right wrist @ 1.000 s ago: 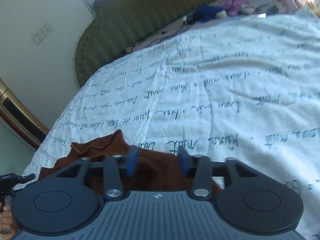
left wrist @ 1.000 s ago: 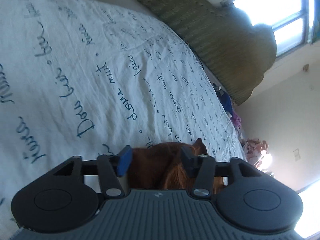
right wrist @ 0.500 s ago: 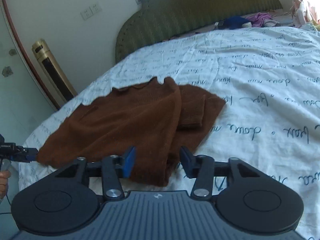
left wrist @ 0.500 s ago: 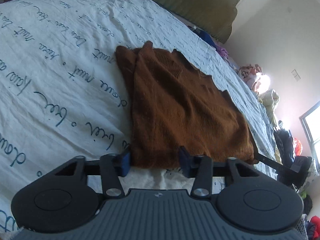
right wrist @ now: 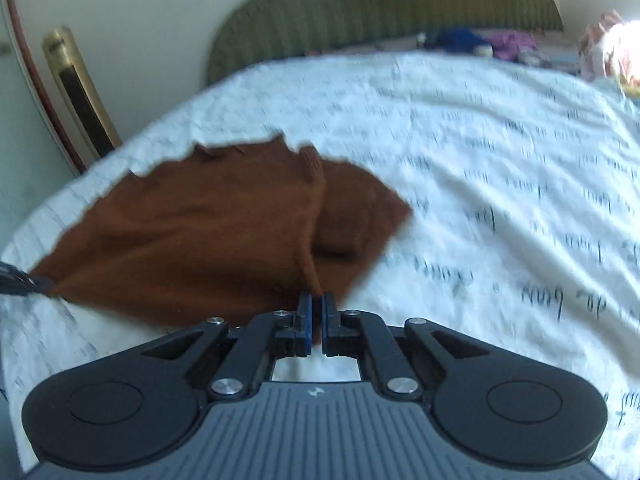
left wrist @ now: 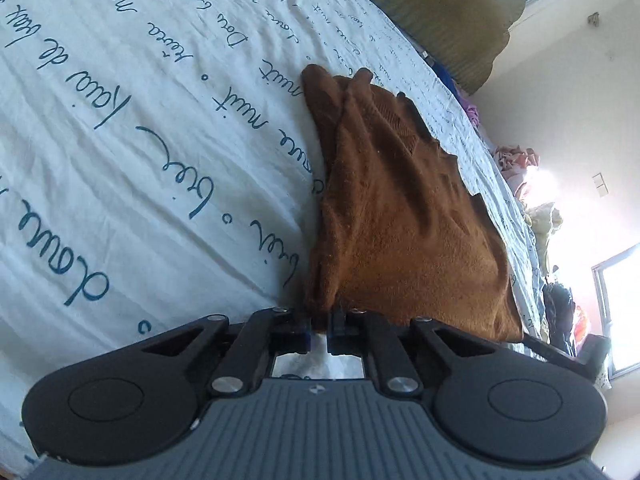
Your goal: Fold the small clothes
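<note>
A brown knitted garment lies partly folded on a white bedsheet printed with blue script. My left gripper sits at the garment's near corner, its jaws closing with the bunched hem pinched between the pads. In the right wrist view the same garment spreads to the left, one side folded over. My right gripper is shut on the fold's near edge. The other gripper's tip holds the far left corner.
A green padded headboard stands behind the bed. Loose blue and purple clothes lie beside it, and more clothes are piled past the bed's far side. A gold-trimmed upright unit stands by the wall. White sheet extends to the right.
Both grippers drew back from over the garment to its near hem. Their jaws went from wide open to closed on the two hem corners. The garment now looks pulled taut.
</note>
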